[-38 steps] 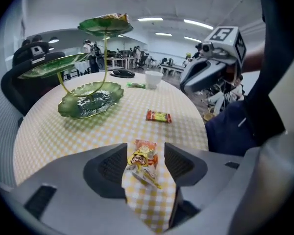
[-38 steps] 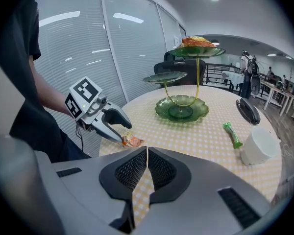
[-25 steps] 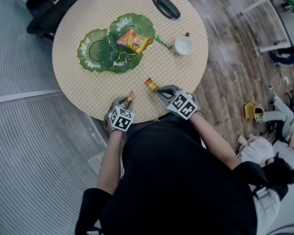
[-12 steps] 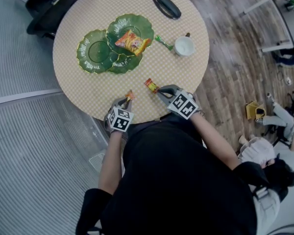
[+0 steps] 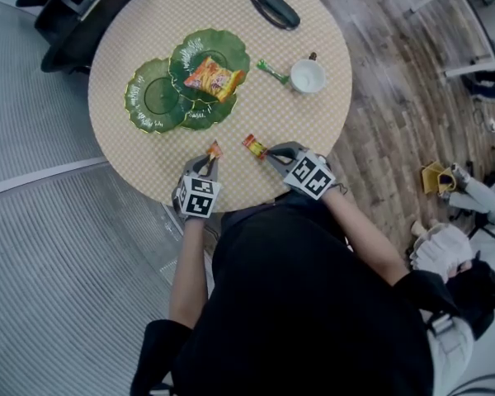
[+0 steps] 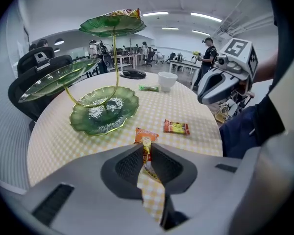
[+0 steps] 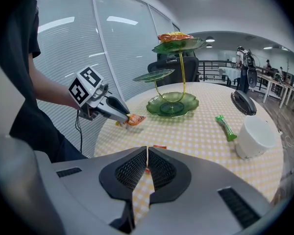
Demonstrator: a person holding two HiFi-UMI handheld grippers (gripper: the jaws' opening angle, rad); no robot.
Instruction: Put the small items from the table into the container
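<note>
My left gripper (image 5: 209,160) is shut on a small orange snack packet (image 5: 214,148), which stands on edge between the pads (image 6: 146,137), just above the checked table (image 5: 148,151). To its right, my right gripper (image 5: 269,151) is shut on the end of a red and orange packet (image 5: 254,144) that lies low at the table's near edge; that packet (image 6: 176,127) also shows in the left gripper view. The container is a green leaf-shaped tiered dish stand (image 5: 161,97), with a snack bag (image 5: 213,77) on its top dish. It stands beyond both grippers (image 6: 105,114) (image 7: 172,104).
A white cup (image 5: 308,76) and a green wrapped stick (image 5: 272,72) sit at the far right of the table. A black handset-like object (image 5: 272,8) lies at the far edge. A black chair (image 5: 66,7) stands behind the table.
My left gripper has closed on the orange packet and moved with it away from the near edge, up toward the green dishes. The right gripper has stayed put.
</note>
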